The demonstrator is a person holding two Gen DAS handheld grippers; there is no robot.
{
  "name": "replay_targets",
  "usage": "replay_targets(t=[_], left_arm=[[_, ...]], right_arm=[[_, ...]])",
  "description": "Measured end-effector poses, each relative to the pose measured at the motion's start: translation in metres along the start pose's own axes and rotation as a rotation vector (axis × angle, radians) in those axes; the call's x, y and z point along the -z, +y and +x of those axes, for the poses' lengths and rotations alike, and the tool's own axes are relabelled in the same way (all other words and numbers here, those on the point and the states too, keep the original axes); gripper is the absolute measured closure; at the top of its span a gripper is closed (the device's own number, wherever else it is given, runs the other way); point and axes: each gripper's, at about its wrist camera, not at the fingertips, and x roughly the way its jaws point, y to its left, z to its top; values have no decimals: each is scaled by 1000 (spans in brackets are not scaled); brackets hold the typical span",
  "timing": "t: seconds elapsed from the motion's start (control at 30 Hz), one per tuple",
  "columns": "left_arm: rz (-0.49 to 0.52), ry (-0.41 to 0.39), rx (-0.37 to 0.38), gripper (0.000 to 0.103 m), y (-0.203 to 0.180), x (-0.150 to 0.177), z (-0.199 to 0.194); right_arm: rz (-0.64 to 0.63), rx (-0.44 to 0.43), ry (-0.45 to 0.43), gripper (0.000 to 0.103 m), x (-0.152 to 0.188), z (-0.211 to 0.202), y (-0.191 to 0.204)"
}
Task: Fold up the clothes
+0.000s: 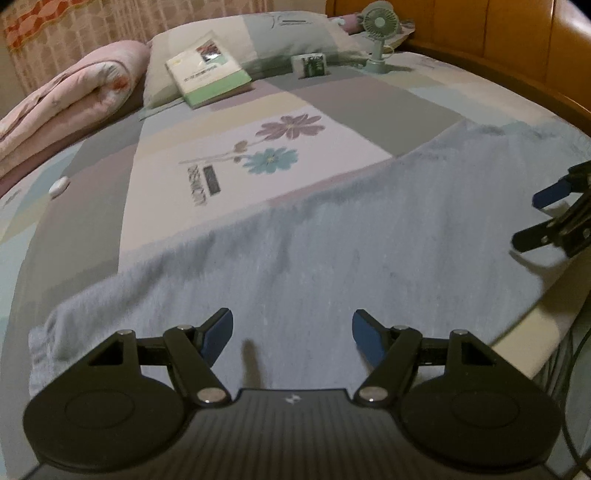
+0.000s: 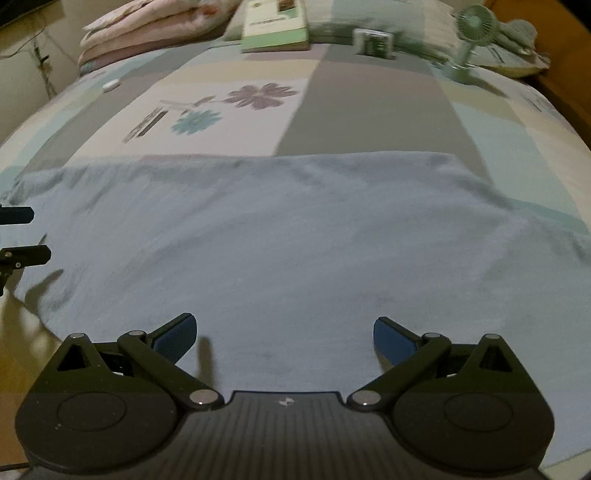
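Two hand-held grippers hang over a pale blue garment (image 2: 280, 229) spread flat on the bed (image 1: 369, 99), near its front edge. Left hand-held gripper (image 1: 291, 332): jaws wide apart, nothing between them, blue pads just above the cloth. Right hand-held gripper (image 2: 284, 338): jaws likewise spread, empty, over the garment's near side.

Garment type unclear; the cloth is blurred in both views. A bunched end, possibly a cuff or waistband, shows at lower left in the left wrist view, partly cut off by the gripper body. The near hem is hidden under both gripper housings.

Right wrist view: only the tips of the left gripper enter at the left edge; the rest is out of frame.

Farther back on the patchwork sheet: a book (image 1: 208, 75) leaning on a pillow (image 1: 295, 37), a small box (image 1: 309, 65), a green fan (image 1: 380, 33), a folded pink quilt (image 1: 74, 96), and a small white object (image 1: 59, 186) too small to identify. Print on the sheet and book is unreadable.
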Motion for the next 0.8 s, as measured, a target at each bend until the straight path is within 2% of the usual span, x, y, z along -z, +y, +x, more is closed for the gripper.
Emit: replay_targets(t=[0.13, 0.2, 0.37, 0.43, 0.5, 0.57, 0.67, 0.8], left_arm=[[5, 14, -9, 30, 0, 23, 3], [-13, 4, 15, 28, 6, 30, -2], [-39, -21, 17, 28, 12, 23, -9], [-35, -37, 67, 28, 6, 19, -9], [-1, -26, 97, 28, -4, 21, -6], [32, -2, 87, 28, -9, 24, -2], [-1, -11, 103, 28, -1, 27, -8], [-64, -43, 76, 27, 20, 24, -18]], right_arm=[[-35, 31, -9, 0, 4, 7, 15], [-34, 31, -15, 0, 5, 8, 14], [-33, 33, -30, 0, 7, 9, 13], [-32, 33, -36, 0, 8, 9, 13], [-32, 34, -42, 0, 9, 10, 13], [-31, 35, -48, 0, 10, 10, 12], [-37, 35, -62, 0, 13, 10, 13], [-37, 36, -65, 0, 13, 10, 13]])
